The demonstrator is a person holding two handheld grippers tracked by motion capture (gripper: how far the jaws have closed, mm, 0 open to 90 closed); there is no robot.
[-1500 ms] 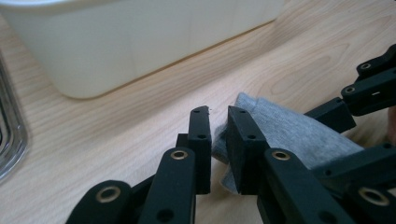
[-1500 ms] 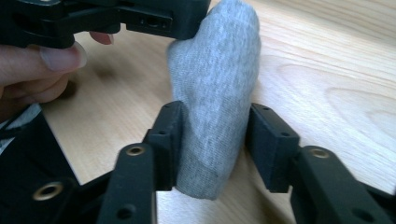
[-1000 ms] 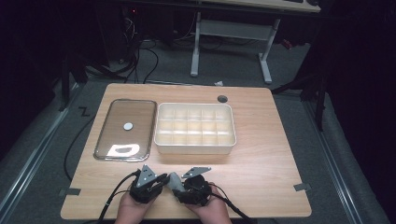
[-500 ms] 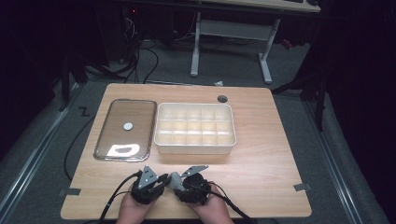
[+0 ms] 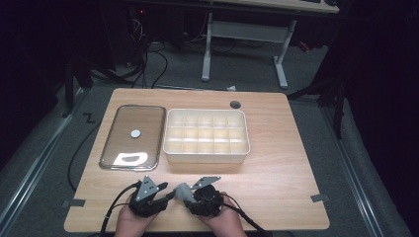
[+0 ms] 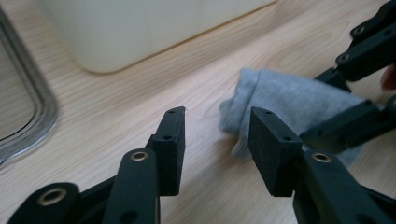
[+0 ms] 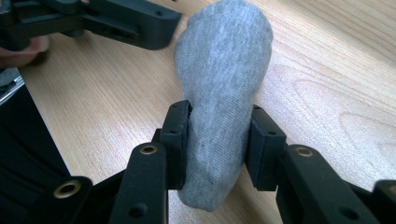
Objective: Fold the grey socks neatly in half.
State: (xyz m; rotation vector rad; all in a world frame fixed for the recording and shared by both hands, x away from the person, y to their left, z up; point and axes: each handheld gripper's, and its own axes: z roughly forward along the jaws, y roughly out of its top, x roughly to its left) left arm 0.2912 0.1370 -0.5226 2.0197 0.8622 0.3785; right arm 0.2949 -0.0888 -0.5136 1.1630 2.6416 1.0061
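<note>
A rolled grey sock (image 7: 224,56) lies on the wooden table near its front edge, and my right gripper (image 7: 217,121) is shut on its near end; those jaws have just been closing tighter on it. In the high view the sock (image 5: 182,190) sits between the two hands. My left gripper (image 6: 215,126) is open, its jaws having just been opening, with only bare table between the pads. The sock (image 6: 289,98) lies just beyond the left gripper's right pad, not gripped by it. From above, the left gripper (image 5: 167,196) and right gripper (image 5: 187,193) point toward each other.
A white box (image 5: 206,154) divided into several compartments stands mid-table. To its left lies a flat metal-rimmed tray (image 5: 106,150) with a small white disc (image 5: 135,133) on it. A round cable hole (image 5: 235,104) is at the back. Cables trail off the front edge.
The left gripper's jaws have spread apart and let go of the sock. Both hands stay at the table's front edge, and the right gripper keeps hold of the sock.
</note>
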